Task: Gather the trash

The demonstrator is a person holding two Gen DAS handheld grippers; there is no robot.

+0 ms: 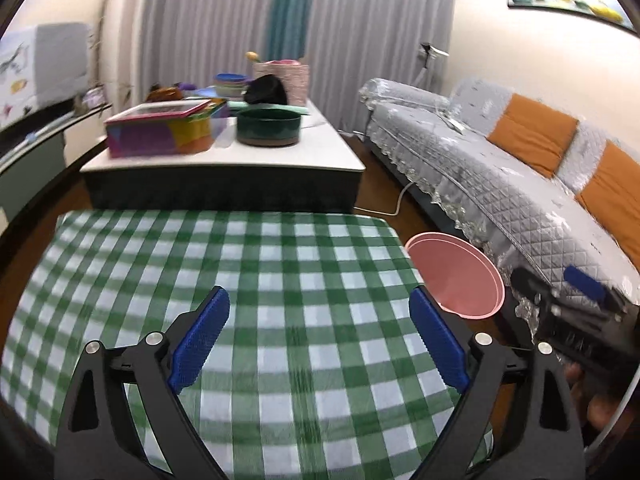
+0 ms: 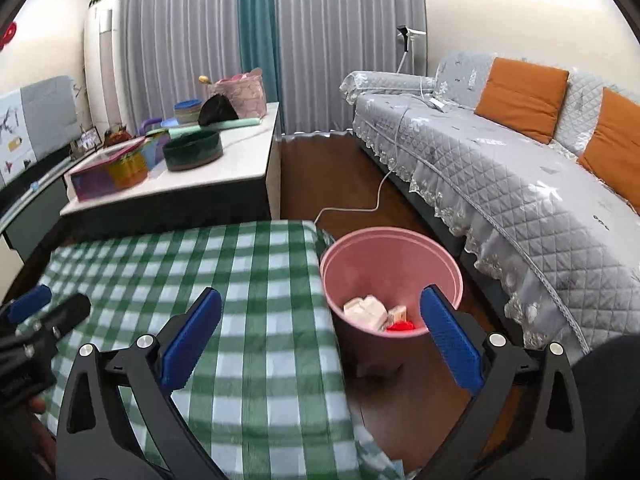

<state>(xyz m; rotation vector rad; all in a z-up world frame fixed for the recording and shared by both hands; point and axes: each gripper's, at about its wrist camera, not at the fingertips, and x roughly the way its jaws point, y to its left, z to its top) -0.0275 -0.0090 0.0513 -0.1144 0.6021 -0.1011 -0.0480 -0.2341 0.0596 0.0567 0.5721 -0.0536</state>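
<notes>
A pink bin (image 2: 390,276) stands on the floor at the right edge of a table with a green checked cloth (image 2: 248,300). In it lie white and tan wrappers (image 2: 366,311) and a red piece (image 2: 401,326). My right gripper (image 2: 320,312) is open and empty, above the table's right edge and the bin. My left gripper (image 1: 319,316) is open and empty above the checked cloth (image 1: 248,280). The bin (image 1: 456,276) shows at its right, and the right gripper (image 1: 576,304) beyond that. The left gripper also shows at the left in the right wrist view (image 2: 36,320).
A low white table (image 2: 224,168) behind holds a coloured box (image 2: 112,172), a dark green bowl (image 2: 194,150) and several other things. A grey sofa (image 2: 520,184) with orange cushions runs along the right. A white cable (image 2: 360,204) lies on the wooden floor.
</notes>
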